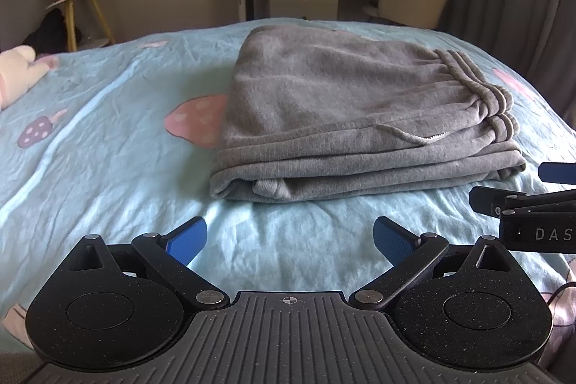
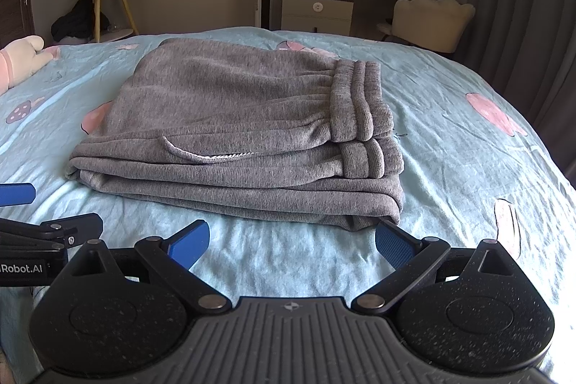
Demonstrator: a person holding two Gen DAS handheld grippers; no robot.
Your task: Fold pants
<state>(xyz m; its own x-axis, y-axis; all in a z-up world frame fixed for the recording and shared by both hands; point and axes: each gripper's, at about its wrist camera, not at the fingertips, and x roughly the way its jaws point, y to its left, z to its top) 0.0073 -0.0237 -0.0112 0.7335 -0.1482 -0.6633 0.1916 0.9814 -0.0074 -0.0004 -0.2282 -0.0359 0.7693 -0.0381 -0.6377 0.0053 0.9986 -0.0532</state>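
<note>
Grey pants (image 2: 237,128) folded into a layered stack mid-bed, waistband toward the right, on light blue bed sheet (image 2: 450,146). Left tool (image 1: 289,242) and right tool (image 2: 292,245) spread wide, empty, just short of near edge.

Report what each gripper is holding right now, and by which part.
Nothing is held. The left gripper and right gripper are both open, empty, above the bedsheet short of the folded grey pants.

Grey pants (image 2: 237,128) lie folded in layers, waistband rightward.
</note>
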